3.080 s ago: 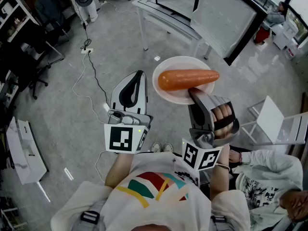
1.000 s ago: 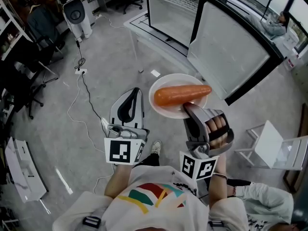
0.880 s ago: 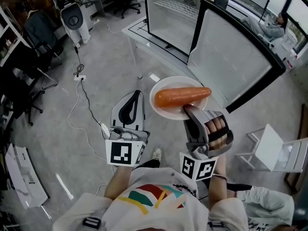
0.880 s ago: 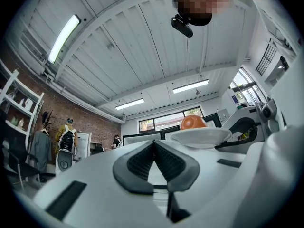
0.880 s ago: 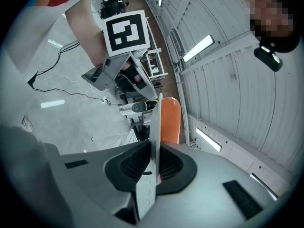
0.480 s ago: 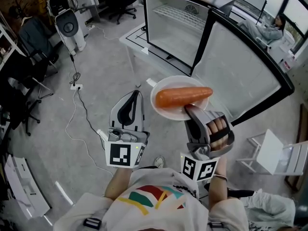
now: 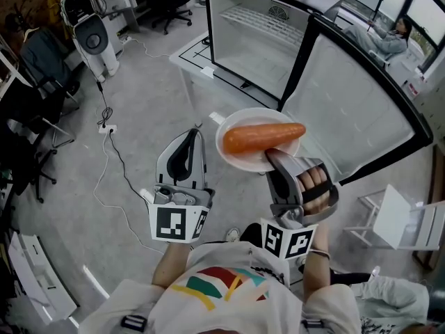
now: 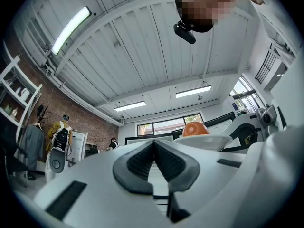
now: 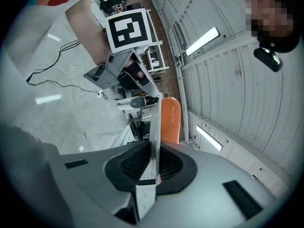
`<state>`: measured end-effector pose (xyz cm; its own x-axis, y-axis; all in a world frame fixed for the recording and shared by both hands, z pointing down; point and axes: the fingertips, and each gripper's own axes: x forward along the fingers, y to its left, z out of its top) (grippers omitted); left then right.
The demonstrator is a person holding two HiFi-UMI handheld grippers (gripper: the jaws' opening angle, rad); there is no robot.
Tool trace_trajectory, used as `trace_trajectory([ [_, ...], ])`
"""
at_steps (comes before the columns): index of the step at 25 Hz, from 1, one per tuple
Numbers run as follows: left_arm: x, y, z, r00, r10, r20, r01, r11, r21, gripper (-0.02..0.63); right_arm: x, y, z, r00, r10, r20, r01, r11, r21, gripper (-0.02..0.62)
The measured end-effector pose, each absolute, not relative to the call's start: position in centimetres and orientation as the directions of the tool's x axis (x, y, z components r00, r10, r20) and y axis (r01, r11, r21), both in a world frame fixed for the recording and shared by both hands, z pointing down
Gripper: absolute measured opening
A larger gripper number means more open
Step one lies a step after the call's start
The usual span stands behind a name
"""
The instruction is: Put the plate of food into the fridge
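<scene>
orange carrot [image 7: 263, 137] on my white plate [image 7: 243, 161]. left gripper [image 7: 199, 131] and right gripper [image 7: 272, 156]: pale grey, black pads, black-and-white patterned cubes. i see the fridge [image 7: 250, 47] white inside, black-edged.

Head view: steeply downward, fridge [image 7: 257, 33] at 12 o'clock. Left gripper view: tilted ceilingward. Right gripper view: rolled sideways. All three share the plate [image 7: 229, 148], close up.

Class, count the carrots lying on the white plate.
1. The carrot lies across the plate, whose rim the right gripper clamps, in front of the open fridge. None appears hidden.
</scene>
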<state>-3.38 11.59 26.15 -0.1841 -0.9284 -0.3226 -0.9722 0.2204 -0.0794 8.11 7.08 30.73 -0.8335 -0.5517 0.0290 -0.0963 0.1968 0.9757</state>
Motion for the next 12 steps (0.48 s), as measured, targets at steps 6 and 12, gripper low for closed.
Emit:
trace_trajectory([
  [6,-3.8,11.2,26.8,-0.176,-0.932,-0.316,-0.977,0.206,-0.063,0.008,8.0,7.0,31.1,-0.821,-0.569,0.042,-0.091,0.204,0.975,0.028],
  [12,-3.9,10.0,26.8,-0.173,-0.934,-0.312,-0.977,0.202,-0.063,0.008,7.8,5.7,30.9,-0.817,-0.576,0.039,-0.099,0.206,0.973,0.028],
])
